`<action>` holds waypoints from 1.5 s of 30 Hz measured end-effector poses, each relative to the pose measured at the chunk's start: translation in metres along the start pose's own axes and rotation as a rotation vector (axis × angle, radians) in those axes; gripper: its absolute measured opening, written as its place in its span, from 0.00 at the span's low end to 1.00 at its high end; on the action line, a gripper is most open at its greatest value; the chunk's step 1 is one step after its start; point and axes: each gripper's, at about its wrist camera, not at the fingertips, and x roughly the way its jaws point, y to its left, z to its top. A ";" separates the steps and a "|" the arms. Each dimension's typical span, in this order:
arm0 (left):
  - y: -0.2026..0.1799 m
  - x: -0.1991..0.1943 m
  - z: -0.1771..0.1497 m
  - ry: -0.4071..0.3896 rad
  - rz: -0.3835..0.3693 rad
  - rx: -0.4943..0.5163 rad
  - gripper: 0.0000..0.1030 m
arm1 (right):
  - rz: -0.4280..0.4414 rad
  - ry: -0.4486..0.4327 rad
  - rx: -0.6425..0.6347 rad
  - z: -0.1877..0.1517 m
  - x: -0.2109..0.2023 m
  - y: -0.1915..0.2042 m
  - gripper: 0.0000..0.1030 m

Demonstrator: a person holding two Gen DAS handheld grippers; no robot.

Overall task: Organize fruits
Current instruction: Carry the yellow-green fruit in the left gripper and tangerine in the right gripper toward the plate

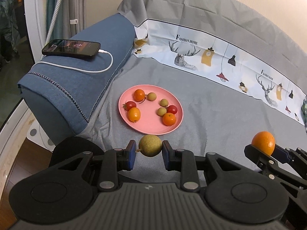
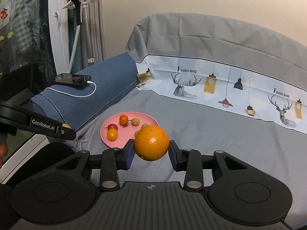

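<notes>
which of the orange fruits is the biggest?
The orange clamped in the right gripper, off the plate. It is clearly larger than the three small orange fruits lying on the pink plate, such as the one at its near edge.

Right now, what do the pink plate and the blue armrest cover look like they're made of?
The pink plate looks like matte plastic or melamine, perhaps wheat-straw composite: uniform colour, soft sheen, thin moulded rim. The blue armrest cover looks like woven, denim-like cotton fabric: visible weave, folds, and a stitched contrast edge.
</notes>
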 end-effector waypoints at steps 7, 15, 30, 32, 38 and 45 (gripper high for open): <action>-0.001 0.000 0.001 -0.003 -0.007 0.008 0.31 | -0.003 0.001 0.002 -0.001 -0.002 -0.001 0.38; 0.000 0.001 0.001 -0.002 -0.006 0.008 0.31 | 0.000 0.010 0.001 -0.001 0.000 -0.001 0.38; 0.003 0.006 0.000 0.007 -0.007 0.005 0.31 | 0.003 0.031 0.002 0.000 0.007 0.000 0.38; 0.004 0.006 0.000 0.007 -0.007 0.005 0.31 | 0.003 0.034 0.003 0.000 0.007 0.000 0.38; 0.004 0.013 0.001 0.021 -0.007 0.001 0.31 | 0.005 0.046 0.006 0.000 0.012 0.000 0.38; 0.005 0.019 0.003 0.037 -0.006 -0.004 0.31 | 0.007 0.061 0.010 0.000 0.018 -0.002 0.38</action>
